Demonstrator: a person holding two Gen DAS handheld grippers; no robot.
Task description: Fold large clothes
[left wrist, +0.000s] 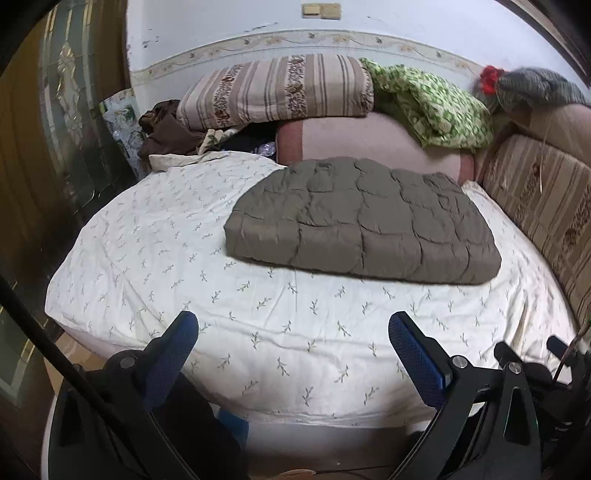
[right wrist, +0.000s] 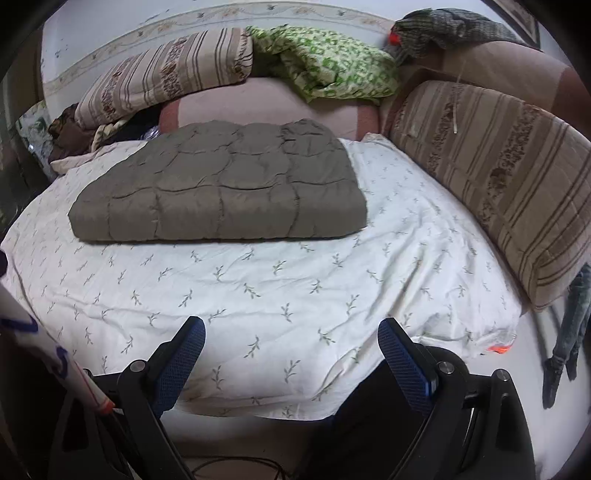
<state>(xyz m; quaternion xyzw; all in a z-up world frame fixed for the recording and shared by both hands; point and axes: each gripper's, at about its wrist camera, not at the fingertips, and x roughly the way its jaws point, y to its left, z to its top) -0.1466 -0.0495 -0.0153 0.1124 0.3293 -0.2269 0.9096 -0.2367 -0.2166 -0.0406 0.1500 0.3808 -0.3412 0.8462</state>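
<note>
Quilted garment (left wrist: 364, 221) folded (grey-brown), on bed (left wrist: 258, 332)

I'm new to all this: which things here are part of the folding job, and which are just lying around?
Part of the job:
- grey quilted garment, lying folded
- white leaf-print sheet beneath it
- left gripper and right gripper, both open, holding nothing

Just lying about:
- striped bedding
- green patterned cloth
- brown clothes
- grey knit item

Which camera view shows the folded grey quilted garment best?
The right wrist view: the garment lies near the middle, its front edge facing the camera. The left wrist view shows the whole garment too, but skewed and further right. Both grippers are open, away from it.
</note>
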